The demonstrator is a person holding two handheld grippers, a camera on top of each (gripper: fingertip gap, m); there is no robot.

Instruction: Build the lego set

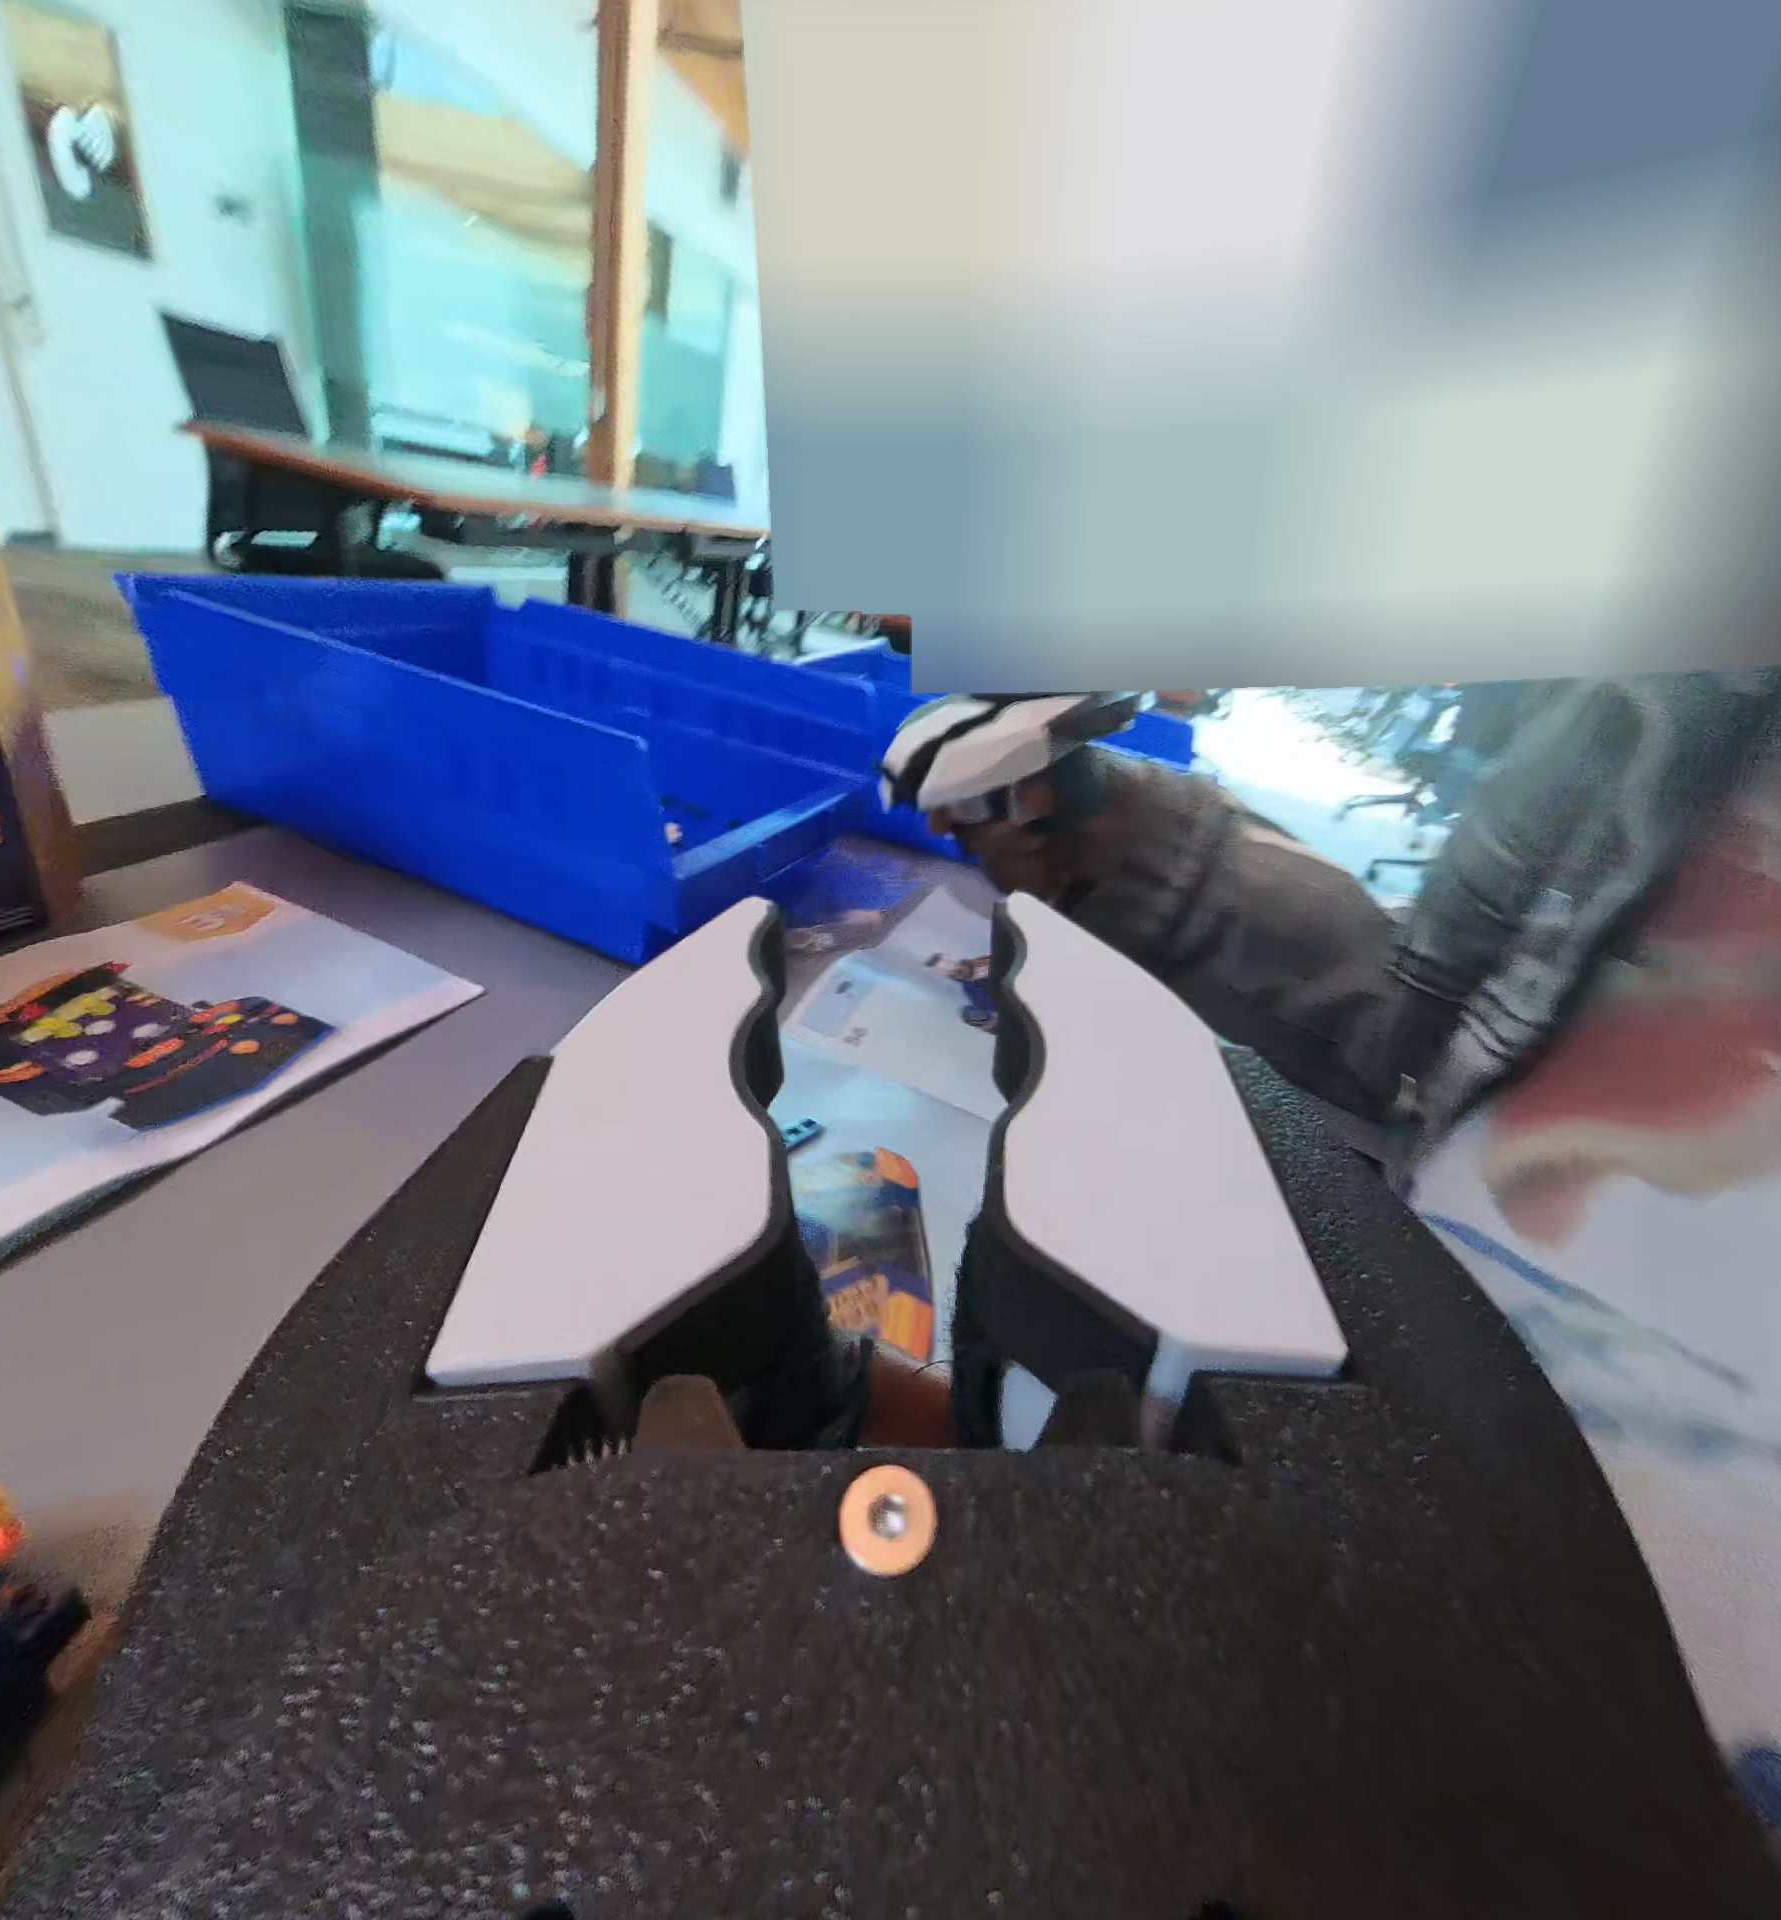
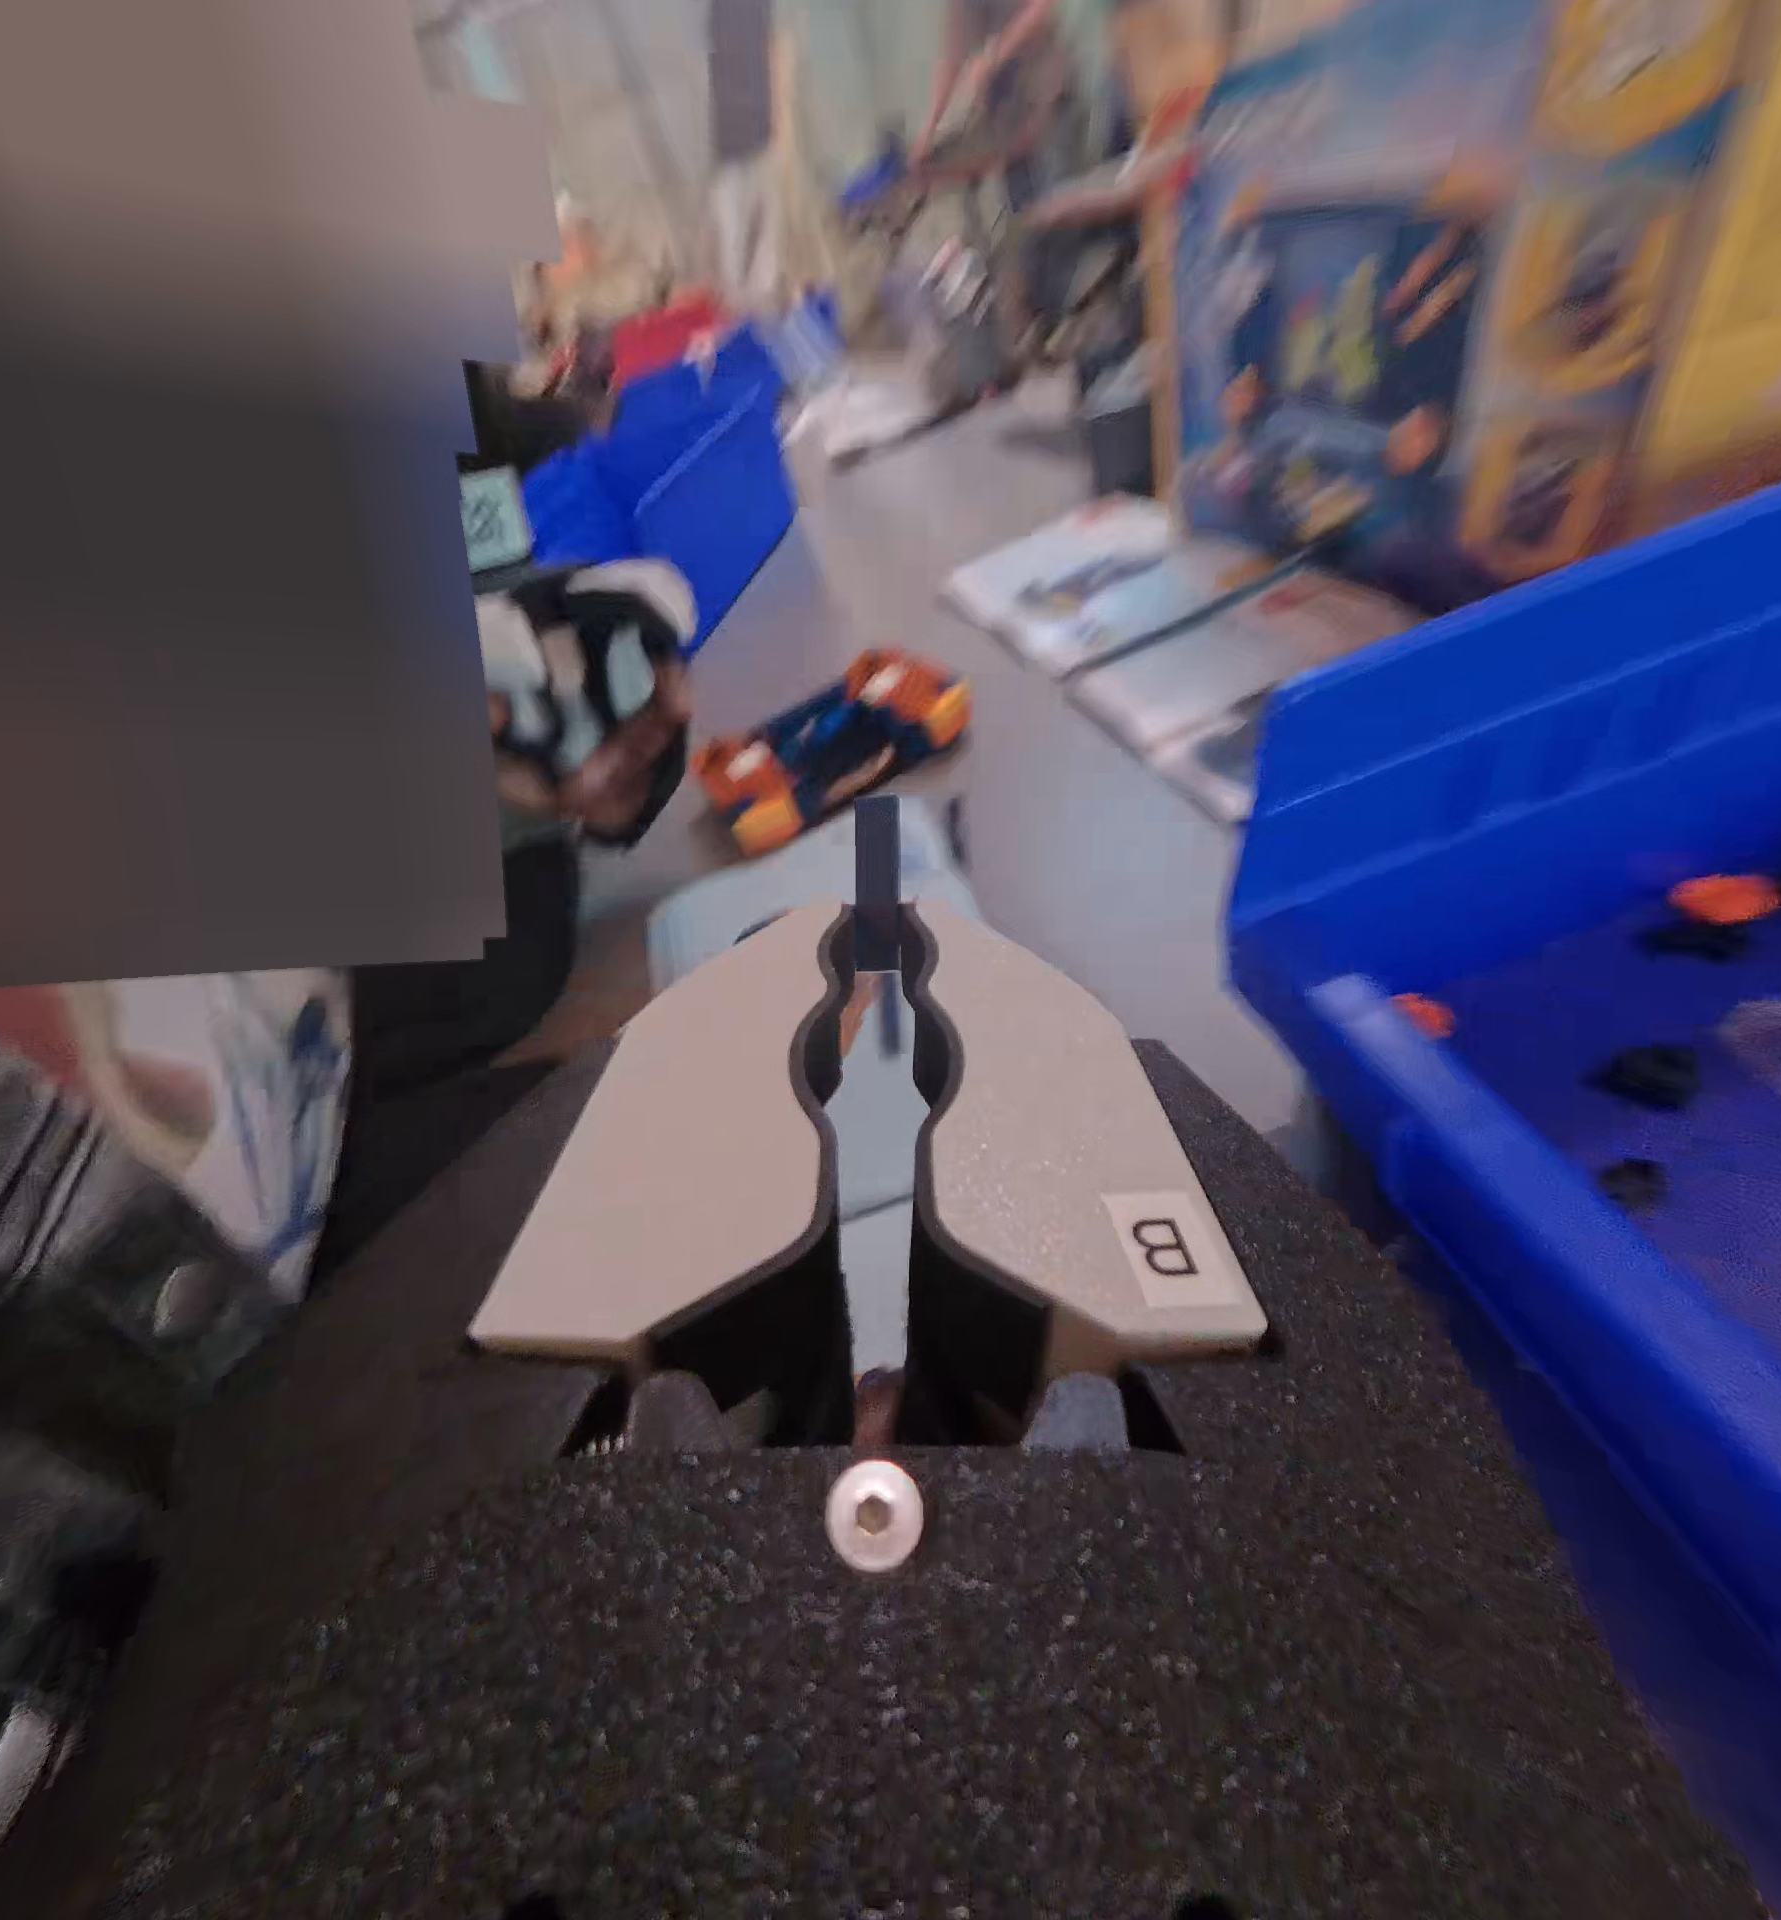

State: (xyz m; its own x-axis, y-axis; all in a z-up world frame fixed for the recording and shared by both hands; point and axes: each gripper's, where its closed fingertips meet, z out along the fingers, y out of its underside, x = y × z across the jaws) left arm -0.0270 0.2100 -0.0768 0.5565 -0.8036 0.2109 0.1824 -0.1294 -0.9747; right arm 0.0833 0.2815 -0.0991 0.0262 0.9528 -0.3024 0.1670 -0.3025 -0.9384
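The right tongs (image 2: 875, 940) pinch a thin dark-blue strip (image 2: 877, 857) at the very tips, both pads pressed on its lower end while most of it stands up past them; the left tongs (image 1: 891, 925) stand narrowly parted with nothing between them, hovering over an open booklet (image 1: 896, 1049) on the grey table (image 1: 366, 1101). Beyond the strip sits one orange-and-blue brick car (image 2: 834, 738), the booklets (image 2: 1125, 613) lie further off, and the colourful box (image 2: 1312, 343) stands at the back. Risk, as I judge it: so shallow a grip could let the strip twist or slip out if it is knocked; the blur suggests quick motion, which would not help. Count: two tongs, one strip, one car, at least three blue bins (image 2: 1551, 831) across both views.
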